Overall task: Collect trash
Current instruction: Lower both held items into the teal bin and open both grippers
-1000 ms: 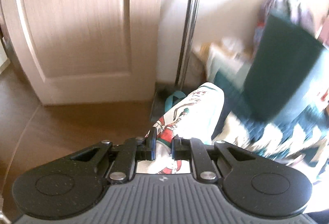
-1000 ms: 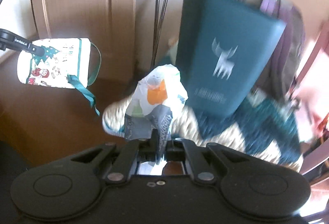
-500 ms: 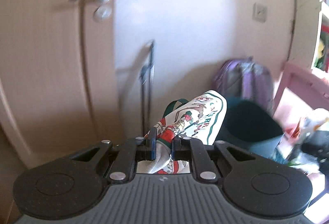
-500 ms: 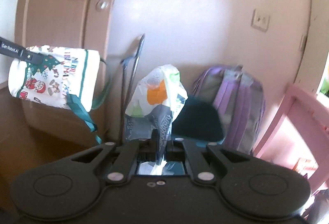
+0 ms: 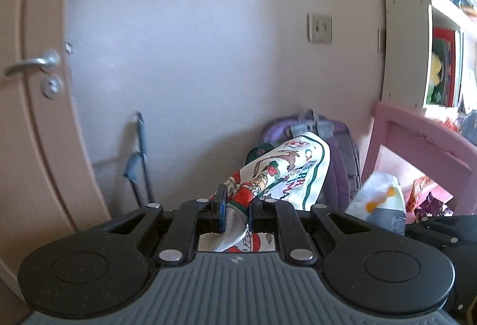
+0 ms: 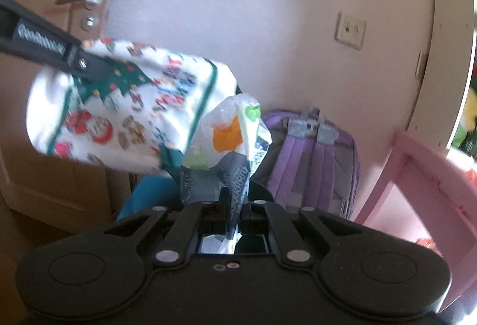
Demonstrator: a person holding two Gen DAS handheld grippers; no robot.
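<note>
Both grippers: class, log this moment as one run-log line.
left gripper: shut on Christmas bag | right gripper: shut on plastic wrapper | backdrop: purple backpack

Xmas-print bag (image 5: 286, 173), purple backpack (image 6: 313, 158)

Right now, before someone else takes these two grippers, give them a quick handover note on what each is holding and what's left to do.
Left gripper: shut on the Christmas-print bag, held up in the air.
Right gripper: shut on a crumpled plastic wrapper, just beside the bag.
Behind them: purple backpack against the wall, pink furniture to the right.
Done: wrapper picked up.
Left: wrapper is not in the bag yet; probably drop it in, then look for more trash.
</note>
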